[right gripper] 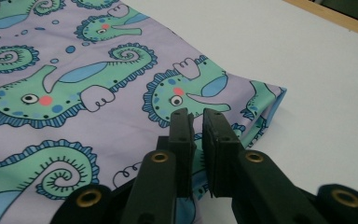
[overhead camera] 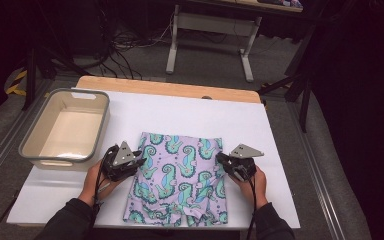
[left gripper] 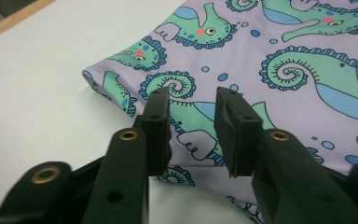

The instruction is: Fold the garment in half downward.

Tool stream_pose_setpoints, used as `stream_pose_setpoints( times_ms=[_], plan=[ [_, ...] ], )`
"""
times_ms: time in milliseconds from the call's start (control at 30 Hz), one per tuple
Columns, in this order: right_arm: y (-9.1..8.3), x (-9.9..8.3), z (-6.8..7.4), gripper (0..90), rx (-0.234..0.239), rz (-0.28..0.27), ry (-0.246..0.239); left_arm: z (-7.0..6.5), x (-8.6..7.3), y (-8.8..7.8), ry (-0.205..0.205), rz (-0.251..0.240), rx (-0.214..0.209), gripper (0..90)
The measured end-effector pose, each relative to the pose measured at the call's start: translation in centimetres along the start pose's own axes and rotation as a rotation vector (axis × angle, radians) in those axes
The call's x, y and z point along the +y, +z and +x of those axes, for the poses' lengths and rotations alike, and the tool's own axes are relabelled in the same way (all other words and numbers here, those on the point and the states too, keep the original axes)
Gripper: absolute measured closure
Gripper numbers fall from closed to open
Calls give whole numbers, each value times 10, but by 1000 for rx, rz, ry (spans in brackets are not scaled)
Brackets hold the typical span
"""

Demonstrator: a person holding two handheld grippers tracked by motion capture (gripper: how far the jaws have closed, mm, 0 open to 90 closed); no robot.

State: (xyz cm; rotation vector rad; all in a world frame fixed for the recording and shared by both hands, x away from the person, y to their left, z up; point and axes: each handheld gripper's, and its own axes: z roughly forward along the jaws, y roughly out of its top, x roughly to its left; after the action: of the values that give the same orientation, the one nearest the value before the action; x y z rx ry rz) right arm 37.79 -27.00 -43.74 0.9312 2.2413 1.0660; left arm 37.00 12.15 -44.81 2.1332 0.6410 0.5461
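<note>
Lilac shorts printed with green seahorses lie flat on the white table cover, waistband toward the far side. My left gripper rests at the shorts' left edge. In the left gripper view the left gripper stands open over the cloth, with nothing pinched between the jaws. My right gripper sits at the shorts' right edge. In the right gripper view the right gripper shows only a narrow gap between its jaws, above the fabric near its folded corner, and no cloth is in that gap.
A grey-rimmed beige bin stands empty at the table's left. The white cover stretches beyond the shorts to a wooden strip at the far edge. A white desk frame and cables stand on the floor behind.
</note>
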Motion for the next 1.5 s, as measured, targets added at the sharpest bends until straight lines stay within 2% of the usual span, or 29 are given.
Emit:
stream_pose_setpoints(
  times_ms=[233, 467, 667, 700, 833, 900, 1000, 1033, 1100, 1267, 1367, 1500],
  plan=[
    [-7, 3, 6, 776, 23, -45, -18, -2, 1, -7, 23, -30, 10, 600],
    [-14, 4, 12, 709, 42, -67, -35, -5, 2, -13, 43, -57, 26, 477],
    [-22, 2, 15, 595, 39, -101, -31, -4, 1, -15, 31, -66, 16, 392],
    [-23, 1, 15, 551, 36, -107, -27, -4, 1, -16, 29, -69, 17, 375],
    [-25, -1, 15, 499, 44, -112, -26, -3, -1, -17, 15, -76, 3, 328],
    [-26, -3, 16, 473, 49, -114, -21, -5, -2, -17, 10, -79, 18, 290],
    [-27, -4, 16, 375, 53, -120, -17, -5, -4, -19, 7, -91, 26, 224],
    [-27, -5, 16, 322, 48, -117, -16, -5, -5, -21, 6, -95, 27, 210],
    [-28, -7, 18, 235, 8, -122, -14, -5, -8, -22, -2, -103, 25, 192],
    [-33, -10, 17, 163, -3, -168, 2, -6, -14, -23, -2, -84, 8, 134],
    [-35, -12, 17, 145, -10, -177, 7, -7, -16, -23, 6, -74, 5, 115],
    [-38, -16, 17, 140, -15, -179, -1, -9, -19, -26, 6, -93, -11, 96]
  ],
)
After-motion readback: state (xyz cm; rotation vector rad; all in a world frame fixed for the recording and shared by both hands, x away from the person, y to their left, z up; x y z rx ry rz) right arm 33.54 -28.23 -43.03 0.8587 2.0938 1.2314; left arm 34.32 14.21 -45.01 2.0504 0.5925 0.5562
